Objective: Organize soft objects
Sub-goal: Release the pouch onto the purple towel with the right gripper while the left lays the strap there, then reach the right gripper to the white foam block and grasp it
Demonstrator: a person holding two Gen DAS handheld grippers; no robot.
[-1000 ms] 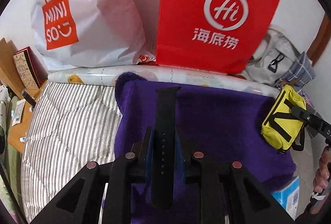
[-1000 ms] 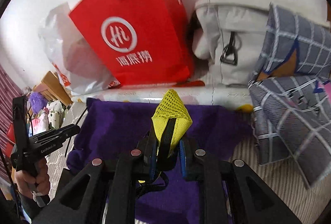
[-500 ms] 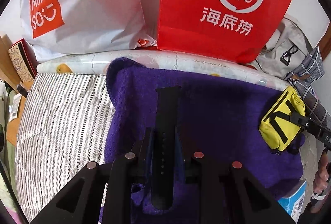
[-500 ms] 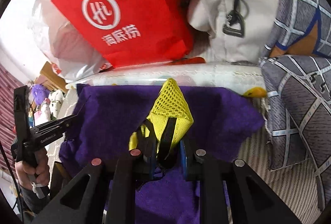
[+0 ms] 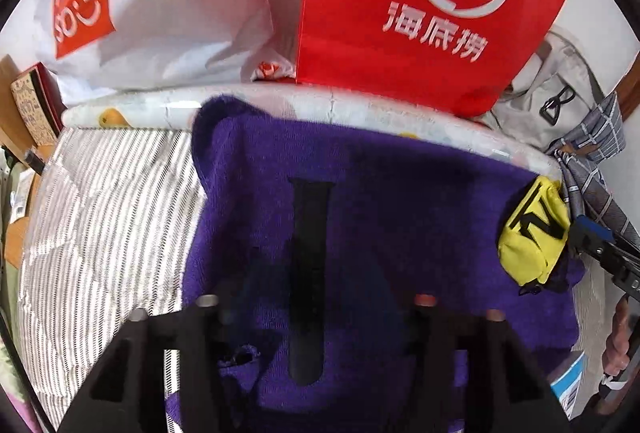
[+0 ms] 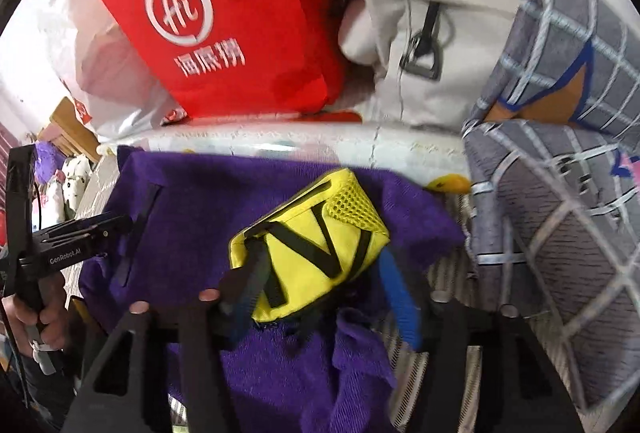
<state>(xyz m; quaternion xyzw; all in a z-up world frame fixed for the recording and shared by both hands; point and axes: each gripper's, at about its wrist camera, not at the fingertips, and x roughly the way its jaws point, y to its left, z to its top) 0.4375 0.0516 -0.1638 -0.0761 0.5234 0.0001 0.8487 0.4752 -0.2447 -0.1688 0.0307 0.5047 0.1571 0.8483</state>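
Observation:
A black watch strap [image 5: 308, 273] lies flat on the purple towel [image 5: 400, 201], between the spread fingers of my left gripper [image 5: 312, 297], which is open. A yellow pouch [image 6: 316, 245] with black straps lies on the purple towel [image 6: 192, 201] in the right wrist view, between the wide-apart fingers of my right gripper [image 6: 320, 293], which is open. The pouch also shows in the left wrist view [image 5: 532, 237] at the towel's right edge. The strap shows in the right wrist view [image 6: 138, 225] at the towel's left.
A red paper bag [image 5: 432, 5] and a white Miniso bag [image 5: 152, 1] stand behind the towel. A grey backpack [image 6: 432, 33] and checked bedding [image 6: 560, 193] lie at the right. A striped quilt [image 5: 104, 233] lies left of the towel.
Both grippers opened and moved down to the towel. The left one let go of the black strap, the right one let go of the yellow pouch, which now lies flat.

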